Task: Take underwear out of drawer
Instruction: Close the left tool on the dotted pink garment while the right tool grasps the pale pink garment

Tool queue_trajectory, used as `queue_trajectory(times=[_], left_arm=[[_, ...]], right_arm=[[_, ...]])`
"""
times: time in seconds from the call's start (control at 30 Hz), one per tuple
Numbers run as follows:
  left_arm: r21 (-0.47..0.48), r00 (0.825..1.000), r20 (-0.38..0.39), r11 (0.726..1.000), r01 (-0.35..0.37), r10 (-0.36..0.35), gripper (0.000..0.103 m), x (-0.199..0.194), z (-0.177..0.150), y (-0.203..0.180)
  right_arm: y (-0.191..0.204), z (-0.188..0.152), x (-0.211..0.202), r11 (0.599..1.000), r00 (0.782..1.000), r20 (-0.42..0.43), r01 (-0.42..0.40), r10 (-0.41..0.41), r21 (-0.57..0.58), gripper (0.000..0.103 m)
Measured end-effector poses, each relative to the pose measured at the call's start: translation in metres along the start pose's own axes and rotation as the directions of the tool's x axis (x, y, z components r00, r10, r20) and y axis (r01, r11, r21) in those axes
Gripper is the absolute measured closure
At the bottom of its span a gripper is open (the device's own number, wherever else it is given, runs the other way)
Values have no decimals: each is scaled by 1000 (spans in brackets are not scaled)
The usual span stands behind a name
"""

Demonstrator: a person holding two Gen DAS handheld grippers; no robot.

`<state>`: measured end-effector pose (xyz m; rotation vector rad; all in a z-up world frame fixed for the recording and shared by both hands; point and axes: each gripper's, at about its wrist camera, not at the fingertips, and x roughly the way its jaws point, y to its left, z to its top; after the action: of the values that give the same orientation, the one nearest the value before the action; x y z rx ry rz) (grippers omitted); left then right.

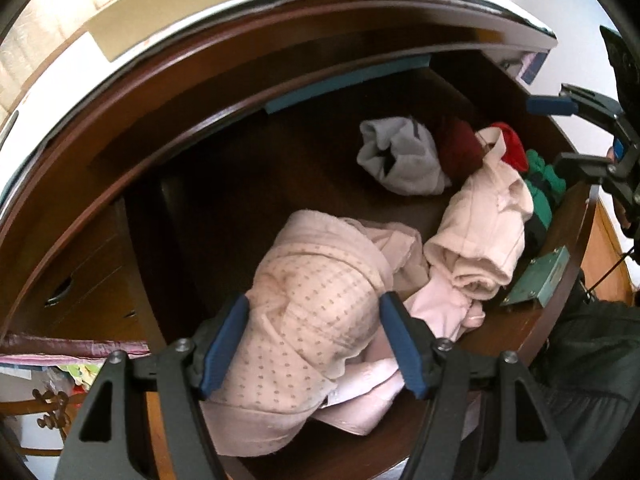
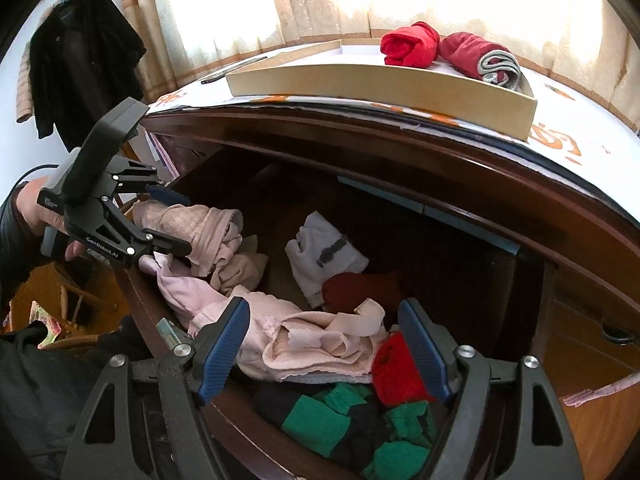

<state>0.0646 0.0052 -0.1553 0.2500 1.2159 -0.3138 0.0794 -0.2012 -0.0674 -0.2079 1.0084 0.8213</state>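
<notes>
The dark wooden drawer (image 1: 568, 236) (image 2: 136, 300) stands pulled out with several garments inside. My left gripper (image 1: 314, 340) (image 2: 182, 222) is open and points steeply down, its blue pads on either side of a dotted pink underwear piece (image 1: 312, 300) (image 2: 192, 220). My right gripper (image 2: 324, 354) (image 1: 560, 136) is open above a pale pink piece (image 2: 312, 348) (image 1: 480, 220) and a red roll (image 2: 396, 372) (image 1: 512, 148). Neither pair of pads clearly presses the cloth.
A white-grey cloth (image 2: 324, 252), a dark red one (image 2: 360, 288) and green-and-dark ones (image 2: 340, 420) lie in the drawer. On top, a cardboard tray (image 2: 360, 80) holds a red roll (image 2: 408, 44) and a dark red roll (image 2: 476, 56). A black jacket (image 2: 80, 60) hangs at the left.
</notes>
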Motion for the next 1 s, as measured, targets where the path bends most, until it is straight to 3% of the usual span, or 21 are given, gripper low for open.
queue_trajectory(times=[0.3, 0.43, 0.7, 0.87, 1.0], left_arm=[[63, 997, -75, 998, -28, 33, 31, 22, 8, -5], [53, 997, -71, 998, -17, 20, 32, 26, 7, -2], [-32, 999, -7, 999, 31, -32, 58, 16, -1, 15], [-116, 995, 90, 992, 58, -48, 62, -4, -3, 20], [-160, 980, 187, 983, 92, -61, 62, -23, -1, 20]], right_arm=[[6, -5, 8, 1000, 1000, -18, 1, -2, -30, 25], [6, -6, 9, 999, 1000, -25, 7, -8, -40, 25], [2, -4, 11, 997, 999, -41, 9, -12, -71, 25], [5, 2, 15, 985, 997, -76, 11, -24, -170, 25], [8, 8, 23, 968, 992, -121, -4, -27, -251, 25]])
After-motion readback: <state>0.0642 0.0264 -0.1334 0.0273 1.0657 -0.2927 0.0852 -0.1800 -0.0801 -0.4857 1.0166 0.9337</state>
